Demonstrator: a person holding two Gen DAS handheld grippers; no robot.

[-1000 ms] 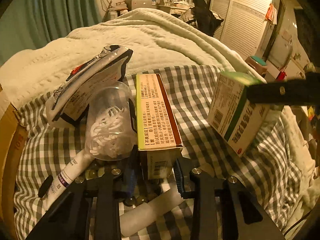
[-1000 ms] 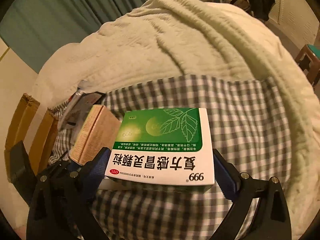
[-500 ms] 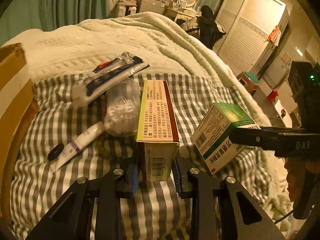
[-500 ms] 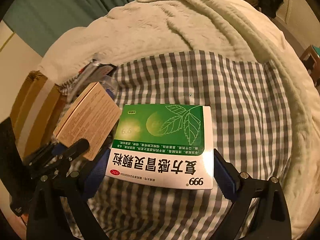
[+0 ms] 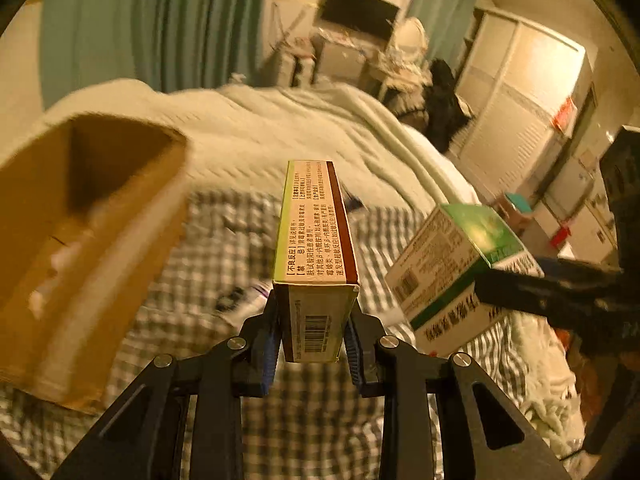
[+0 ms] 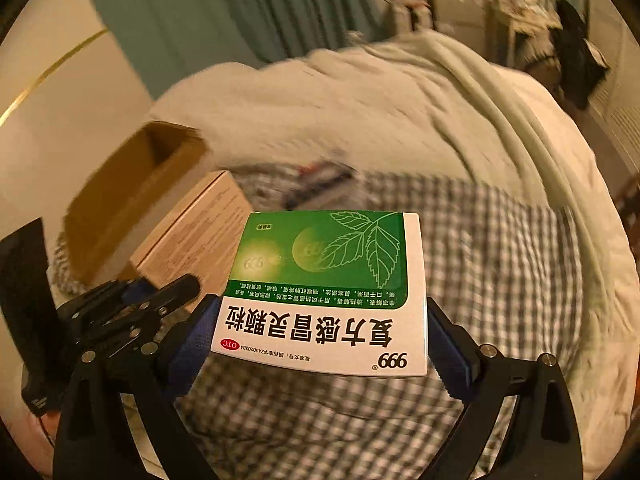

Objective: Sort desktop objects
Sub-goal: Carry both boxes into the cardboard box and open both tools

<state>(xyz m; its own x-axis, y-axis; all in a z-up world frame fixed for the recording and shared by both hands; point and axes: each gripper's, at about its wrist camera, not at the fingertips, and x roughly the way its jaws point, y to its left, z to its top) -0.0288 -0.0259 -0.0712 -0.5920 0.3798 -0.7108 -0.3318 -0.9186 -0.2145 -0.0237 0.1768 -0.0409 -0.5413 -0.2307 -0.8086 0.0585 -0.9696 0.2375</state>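
Cardboard now fills the left of the left wrist view: the open brown carton (image 5: 92,240), which a second ago showed only as a sliver at the picture's edge, stands large beside the left edge of the checked cloth (image 5: 224,248), its mouth dark and facing up. That is the main change. Both boxes have come up off the cloth and swung toward that carton.

The left gripper (image 5: 312,344) is clenched on the end of the narrow yellow-and-brown medicine box (image 5: 314,236), its blue pads pressed to the two broad sides by the barcode end. The box juts forward along the fingers, clear of the cloth. The right gripper (image 6: 320,344) clasps the green-and-white medicine box (image 6: 328,292) across its width, one pad on each short side, the printed face up toward the camera. In the left wrist view this box hangs to the right of the narrow one, apart from it and above the cloth's right part.

A second ago the tube, the clear jar and the flat packet lay close in front of the left gripper; now only blurred traces of them show on the cloth's far part, left behind.

My reading is that the pick is done for both boxes and the carry to the carton is under way. The carton's near wall lies between the boxes and its opening, so each box needs to clear that rim before release.
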